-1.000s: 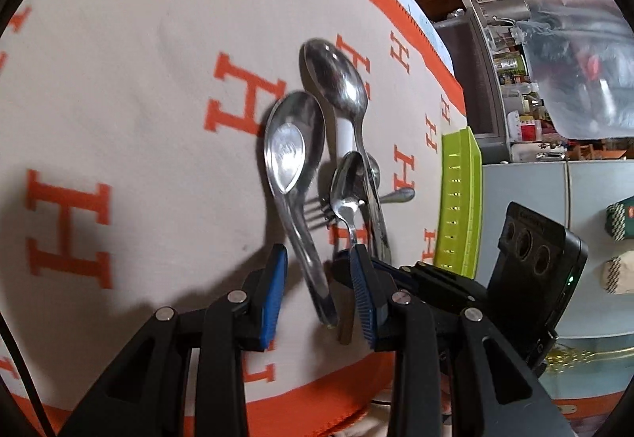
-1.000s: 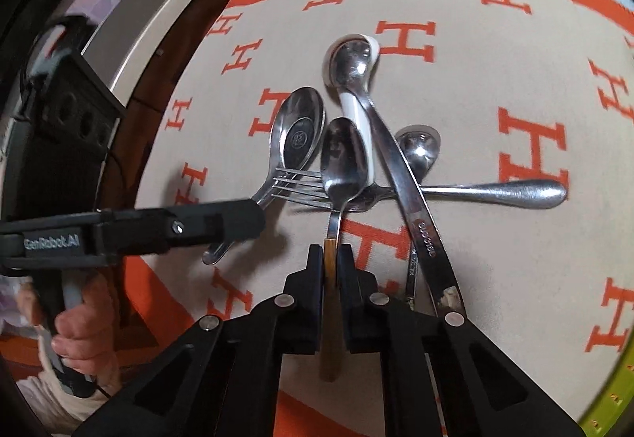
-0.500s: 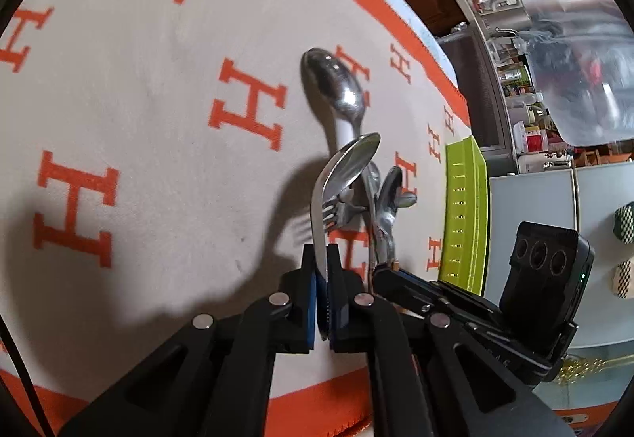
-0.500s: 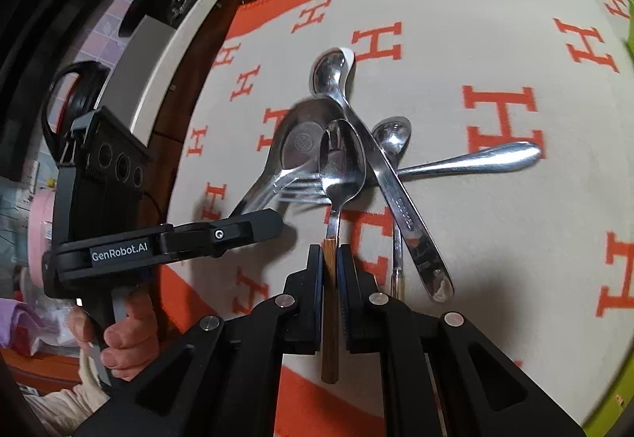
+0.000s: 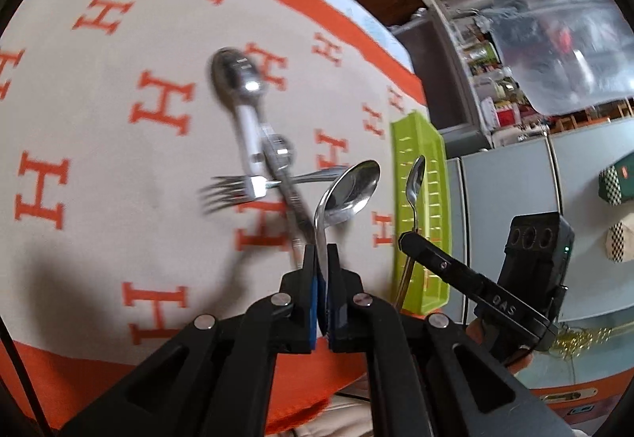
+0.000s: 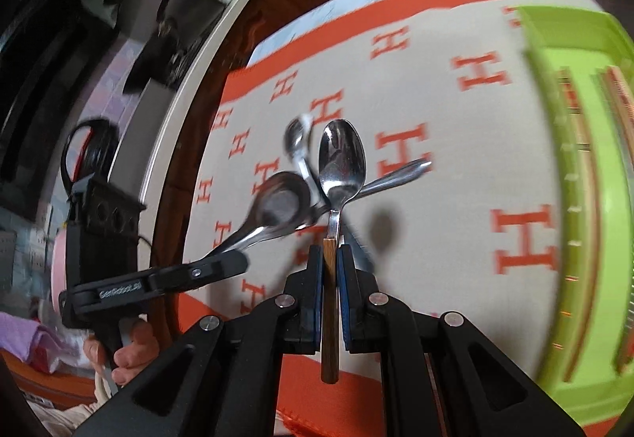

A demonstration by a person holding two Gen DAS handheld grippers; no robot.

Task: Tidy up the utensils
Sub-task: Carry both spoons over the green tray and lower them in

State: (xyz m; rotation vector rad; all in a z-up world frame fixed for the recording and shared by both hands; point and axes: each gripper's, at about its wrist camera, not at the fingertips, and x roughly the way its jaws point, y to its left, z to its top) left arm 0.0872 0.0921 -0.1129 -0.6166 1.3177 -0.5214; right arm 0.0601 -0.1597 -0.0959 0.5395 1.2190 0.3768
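Both grippers clamped on spoons above the H-patterned cloth.

Left wrist view: left gripper pinches a wide steel spoon by its handle, lifted clear of the cloth; fork and other spoons lie mid-cloth, green tray at the cloth's right edge.
Right wrist view: right gripper grips a wooden-handled spoon, raised above the cloth; tray right.

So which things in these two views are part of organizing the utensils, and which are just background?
Part of the job:
- wide steel spoon in the left tool
- wooden-handled spoon in the right tool
- fork and white-handled spoon on the cloth
- green tray

Lying about:
- orange H-patterned cloth
- kitchen shelves behind
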